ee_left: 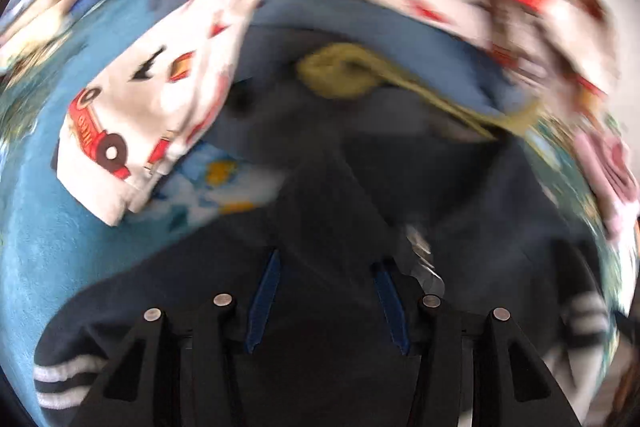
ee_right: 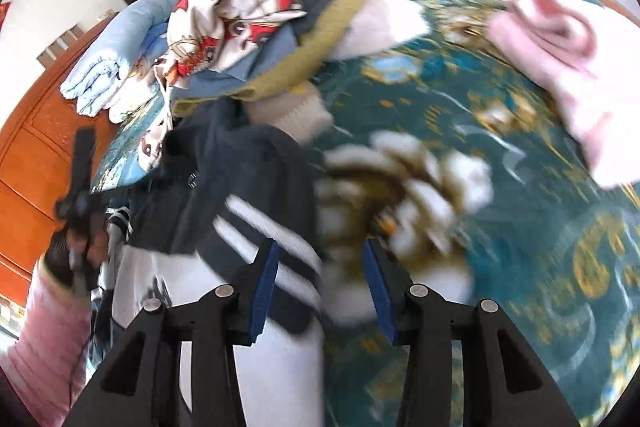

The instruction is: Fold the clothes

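Observation:
A dark navy jacket (ee_left: 320, 187) with white-striped cuffs lies crumpled on the bed. My left gripper (ee_left: 328, 259) hovers over its body, open, with the blue pads apart and not pressing on the cloth. A white cloth with a red fire-truck print (ee_left: 132, 131) drapes over the jacket's far side, above a mustard-lined hood (ee_left: 340, 71). In the right wrist view my right gripper (ee_right: 321, 245) is open just above a striped cuff (ee_right: 256, 227) of the jacket (ee_right: 240, 179). The printed cloth (ee_right: 224, 23) tops the pile behind it. Both views are blurred.
A teal patterned bedspread (ee_right: 520, 227) covers the bed. A folded pink garment (ee_right: 560, 39) lies at the far right, and a white and brown item (ee_right: 408, 187) lies beside the cuff. A light blue quilt (ee_right: 104, 75) and an orange wooden cabinet (ee_right: 24, 147) are at the left. A pink sleeve (ee_right: 52, 327) is at the lower left.

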{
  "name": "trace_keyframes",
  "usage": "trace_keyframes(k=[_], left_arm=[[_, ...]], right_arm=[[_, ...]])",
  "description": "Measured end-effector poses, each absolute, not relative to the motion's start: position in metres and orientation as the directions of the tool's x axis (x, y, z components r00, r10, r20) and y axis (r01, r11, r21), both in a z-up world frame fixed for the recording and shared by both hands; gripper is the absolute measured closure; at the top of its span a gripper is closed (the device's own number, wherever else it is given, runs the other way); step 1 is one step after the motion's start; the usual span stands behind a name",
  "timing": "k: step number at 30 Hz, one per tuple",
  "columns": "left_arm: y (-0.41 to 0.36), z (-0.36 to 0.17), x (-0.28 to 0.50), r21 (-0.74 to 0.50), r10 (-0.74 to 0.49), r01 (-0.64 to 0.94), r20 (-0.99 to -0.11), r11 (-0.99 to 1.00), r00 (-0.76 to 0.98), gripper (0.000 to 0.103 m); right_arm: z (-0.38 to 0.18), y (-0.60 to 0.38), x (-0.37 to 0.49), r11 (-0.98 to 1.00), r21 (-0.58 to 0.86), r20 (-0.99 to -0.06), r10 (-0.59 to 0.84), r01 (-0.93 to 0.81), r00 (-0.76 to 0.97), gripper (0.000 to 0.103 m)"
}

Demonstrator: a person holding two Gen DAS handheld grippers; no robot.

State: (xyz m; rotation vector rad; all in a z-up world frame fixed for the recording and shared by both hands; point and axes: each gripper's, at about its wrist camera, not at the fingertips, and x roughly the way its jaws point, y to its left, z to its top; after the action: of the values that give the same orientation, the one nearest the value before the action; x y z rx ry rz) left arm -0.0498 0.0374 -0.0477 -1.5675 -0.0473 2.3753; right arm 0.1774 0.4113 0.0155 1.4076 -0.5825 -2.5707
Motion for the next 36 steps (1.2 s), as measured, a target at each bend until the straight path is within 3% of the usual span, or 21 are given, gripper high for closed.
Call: trace_keyframes(k=[3, 8, 12, 16, 23, 29, 35, 36], left_arm=[[0.03, -0.046, -0.047, -0.249, 0.292, -0.163, -0.891, -0.955, -0.347, 0.051], [0.003, 0.017, 0.018, -0.266, 0.339, -0.216, -0.814, -0.94, -0.472, 0.05], [-0.059, 0.053, 0.08, -0.264, 0.289, -0.134, -0.734, -0.955, -0.614, 0.038], [-0.131, 0.049, 0.134, -0.311, 0.224, 0.02, -0.727, -0.95, -0.649, 0.038], [-0.175, 0.019, 0.184, -0.39, 0.182, 0.2, -0.747, -0.899, -0.64, 0.038], [-0.174, 0.028, 0.196, -0.388, 0.171, 0.206, -0.741, -0.898, -0.65, 0.038], [-0.166, 0.034, 0.197, -0.387, 0.187, 0.183, -0.741, -0.904, -0.645, 0.038], [-0.165, 0.035, 0.197, -0.385, 0.186, 0.182, -0.741, -0.905, -0.645, 0.038]], right_arm=[[0.013, 0.419, 0.199, -0.898, 0.434, -0.767, -0.329, -0.069, -0.551, 0.055], [-0.002, 0.41, 0.226, -0.87, 0.492, -0.75, -0.407, -0.028, -0.521, 0.054], [-0.028, 0.403, 0.242, -0.848, 0.528, -0.752, -0.44, -0.048, -0.491, 0.053], [-0.031, 0.404, 0.259, -0.815, 0.577, -0.718, -0.479, -0.047, -0.505, 0.053], [-0.032, 0.382, 0.29, -0.78, 0.626, -0.679, -0.544, -0.002, -0.493, 0.054], [-0.024, 0.378, 0.319, -0.797, 0.603, -0.687, -0.504, -0.023, -0.524, 0.08], [-0.013, 0.379, 0.339, -0.781, 0.624, -0.66, -0.52, -0.011, -0.542, 0.082], [-0.011, 0.379, 0.341, -0.778, 0.628, -0.653, -0.523, -0.005, -0.547, 0.089]])
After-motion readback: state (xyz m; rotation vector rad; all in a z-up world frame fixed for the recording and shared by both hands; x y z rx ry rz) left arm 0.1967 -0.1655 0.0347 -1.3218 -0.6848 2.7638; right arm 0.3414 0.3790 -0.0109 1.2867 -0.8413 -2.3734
